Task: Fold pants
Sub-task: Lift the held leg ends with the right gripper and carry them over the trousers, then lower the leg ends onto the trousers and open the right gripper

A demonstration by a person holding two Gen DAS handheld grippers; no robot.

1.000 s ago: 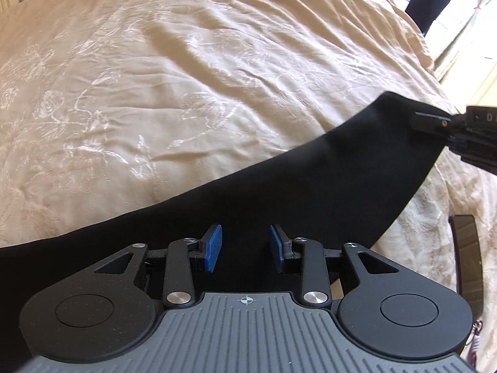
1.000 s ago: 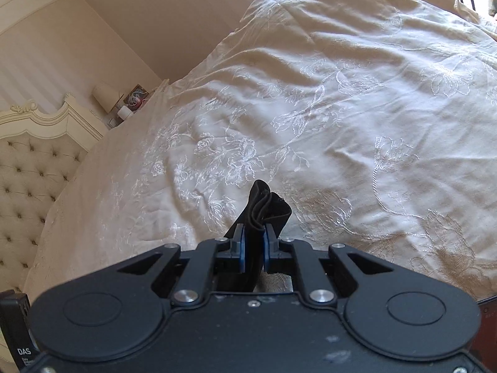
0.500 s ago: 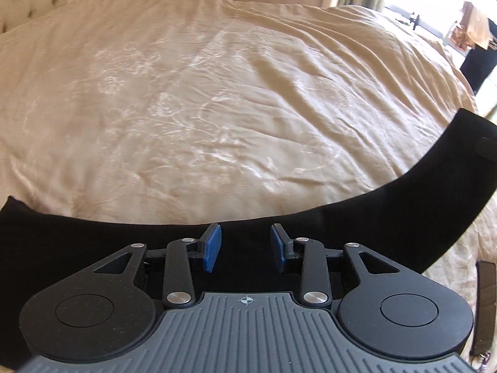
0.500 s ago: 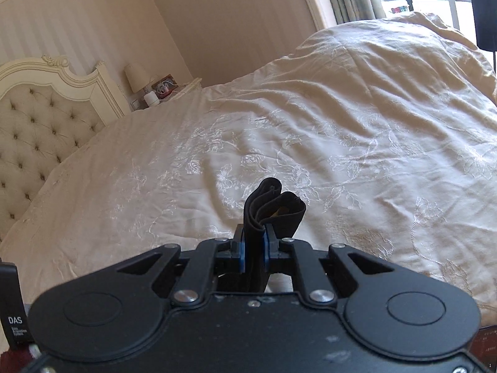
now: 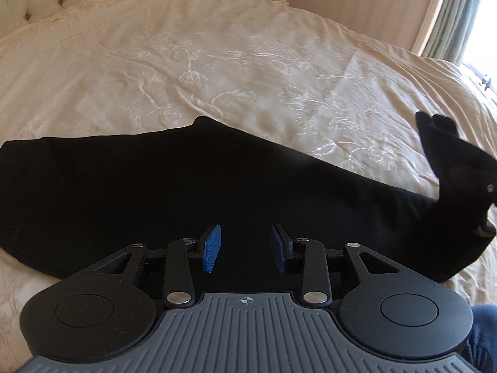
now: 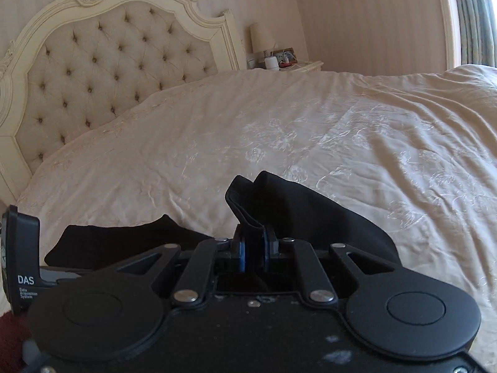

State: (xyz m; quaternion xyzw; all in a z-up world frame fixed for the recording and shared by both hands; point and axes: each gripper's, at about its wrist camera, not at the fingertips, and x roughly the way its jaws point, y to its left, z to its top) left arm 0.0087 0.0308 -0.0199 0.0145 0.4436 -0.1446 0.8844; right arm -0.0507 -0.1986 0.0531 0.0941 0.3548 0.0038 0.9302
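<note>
On cream bedspread (image 5: 217,71): pants (image 5: 155,192) | left jaws released | right jaws grasping pants

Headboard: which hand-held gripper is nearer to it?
Left. In its own view the left hand-held gripper hovers over the pants laid toward the headboard; the right hand-held gripper pinches their other end, farther away.
</note>
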